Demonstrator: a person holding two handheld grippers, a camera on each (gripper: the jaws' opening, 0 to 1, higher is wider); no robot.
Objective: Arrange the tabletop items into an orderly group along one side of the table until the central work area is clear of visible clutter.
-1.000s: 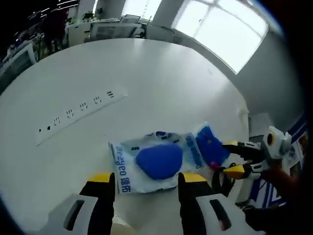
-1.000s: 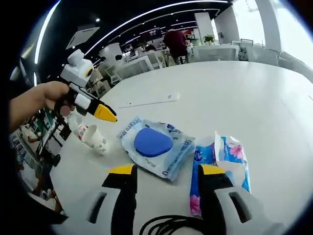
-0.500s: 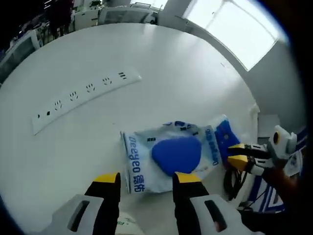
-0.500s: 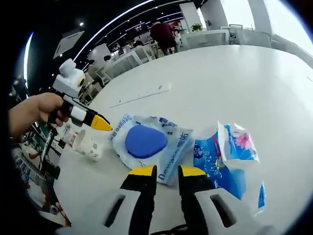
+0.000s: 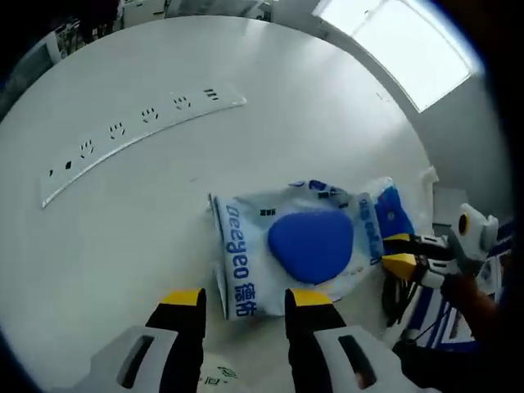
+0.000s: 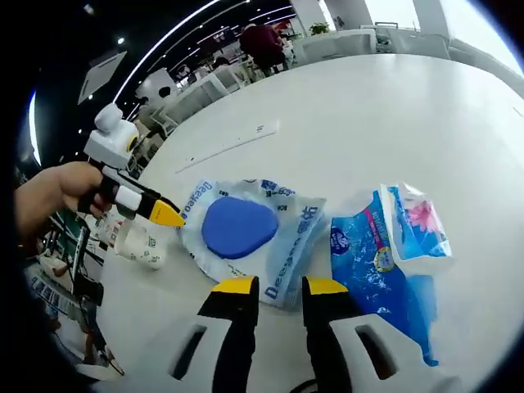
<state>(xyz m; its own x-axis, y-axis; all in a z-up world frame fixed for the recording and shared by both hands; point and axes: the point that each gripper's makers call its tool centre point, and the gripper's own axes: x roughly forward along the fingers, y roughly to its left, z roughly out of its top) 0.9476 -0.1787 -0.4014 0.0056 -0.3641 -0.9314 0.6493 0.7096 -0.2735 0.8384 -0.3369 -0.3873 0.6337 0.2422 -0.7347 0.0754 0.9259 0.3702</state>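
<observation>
A white pack of wet wipes (image 5: pixel 299 246) with a blue lid lies flat on the white table (image 5: pixel 246 98). My left gripper (image 5: pixel 244 301) stands open just short of the pack's near edge. A blue tissue pack (image 6: pixel 393 254) lies beside the wipes. My right gripper (image 6: pixel 280 286) has its jaws drawn close on the wipes pack's (image 6: pixel 246 233) near edge. In the left gripper view the right gripper (image 5: pixel 391 252) meets the pack from the right. In the right gripper view the left gripper (image 6: pixel 168 215) reaches in from the left, held by a hand.
A long white power strip (image 5: pixel 139 131) lies farther out on the table. A paper cup (image 6: pixel 139 246) lies on its side near the table edge, under the left gripper. A black cable (image 5: pixel 397 299) hangs at the edge by the right gripper. Chairs and people stand beyond the table.
The right gripper's jaws have closed from wide apart to a narrow gap at the wipes pack's edge. The left gripper has come closer over the pack.
</observation>
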